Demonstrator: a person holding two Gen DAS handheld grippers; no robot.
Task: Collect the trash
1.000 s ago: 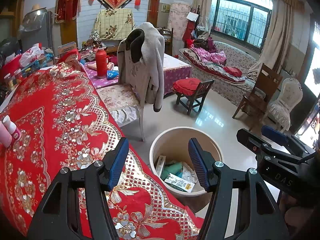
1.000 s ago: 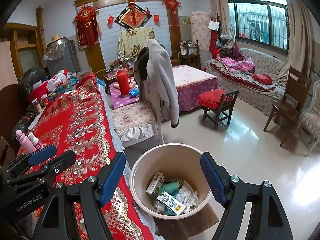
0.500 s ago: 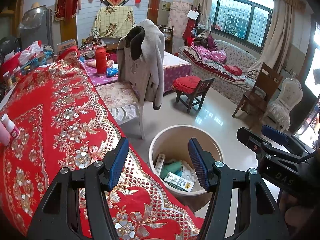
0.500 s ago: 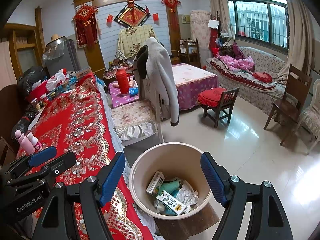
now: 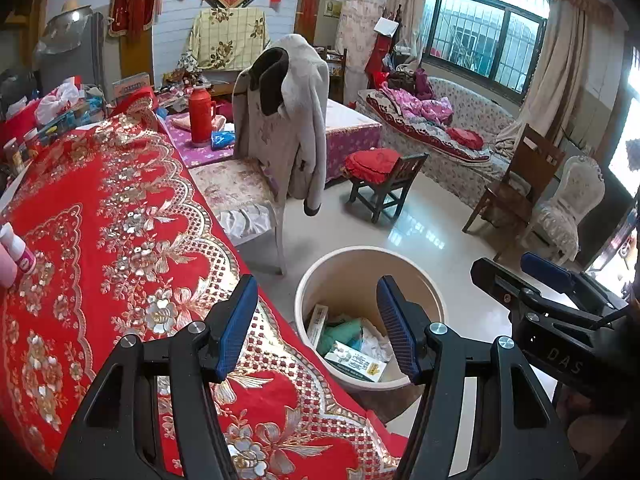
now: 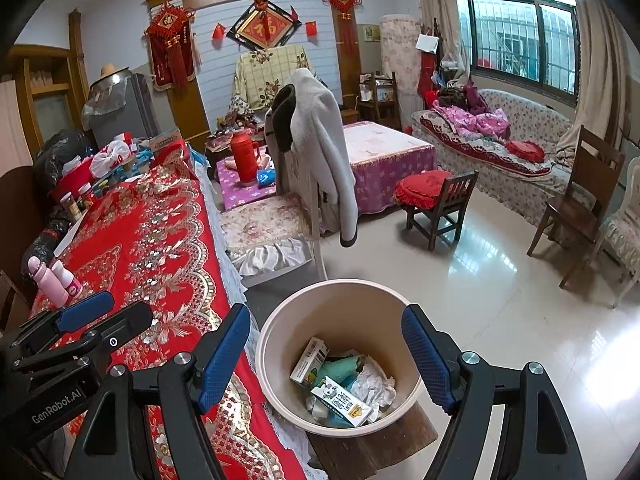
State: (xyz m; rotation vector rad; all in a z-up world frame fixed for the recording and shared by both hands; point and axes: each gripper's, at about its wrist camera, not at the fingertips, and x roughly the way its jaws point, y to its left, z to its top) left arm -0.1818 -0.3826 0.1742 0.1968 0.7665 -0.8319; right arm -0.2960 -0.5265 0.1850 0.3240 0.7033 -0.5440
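Both the left gripper [image 5: 316,320] and right gripper [image 6: 326,354] hover with jaws wide apart, holding nothing. The bin [image 6: 280,344] stands on the floor right of the table [image 5: 100,220], cartons [image 6: 340,400] and crumpled paper [image 6: 374,386] inside.

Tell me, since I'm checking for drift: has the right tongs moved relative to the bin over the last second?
No. The right tongs frame the bin just as before, with the rim in the same place between the open fingers.
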